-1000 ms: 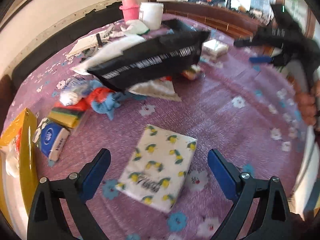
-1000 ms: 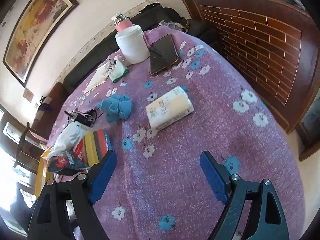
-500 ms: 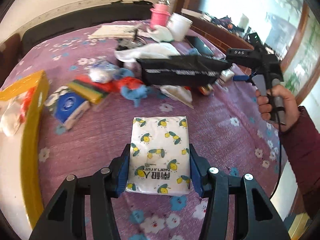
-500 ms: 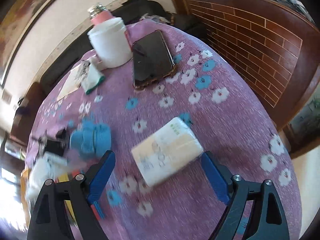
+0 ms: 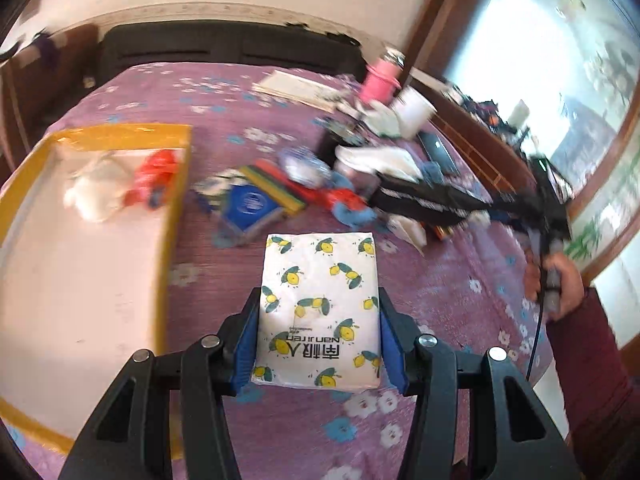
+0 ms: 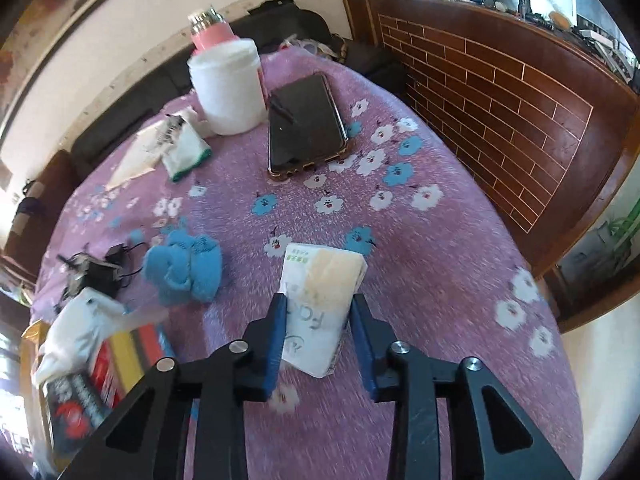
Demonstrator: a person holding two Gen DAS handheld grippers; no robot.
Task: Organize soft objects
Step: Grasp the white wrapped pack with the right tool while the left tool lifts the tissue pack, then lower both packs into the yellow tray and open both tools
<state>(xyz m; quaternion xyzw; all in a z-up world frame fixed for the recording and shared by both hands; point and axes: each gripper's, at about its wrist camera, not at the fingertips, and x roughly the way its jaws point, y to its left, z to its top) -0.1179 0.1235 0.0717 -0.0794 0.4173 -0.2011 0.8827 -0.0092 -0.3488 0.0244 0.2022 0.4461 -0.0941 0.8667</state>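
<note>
Now mid-pickup: left tool clamped on the white lemon-print tissue pack, near centre, right of the yellow-rimmed tray. Right tool nearly closed around the white-and-cream tissue pack on the counter, contact unclear. Next, probably: lift, carry left to the tray without squashing.

I am seeing a white tissue pack printed with yellow lemons and green leaves, blue pads on black fingers, a purple tablecloth showing white and blue flowers, a yellow-rimmed tray, a blue cloth and a pink bottle.
</note>
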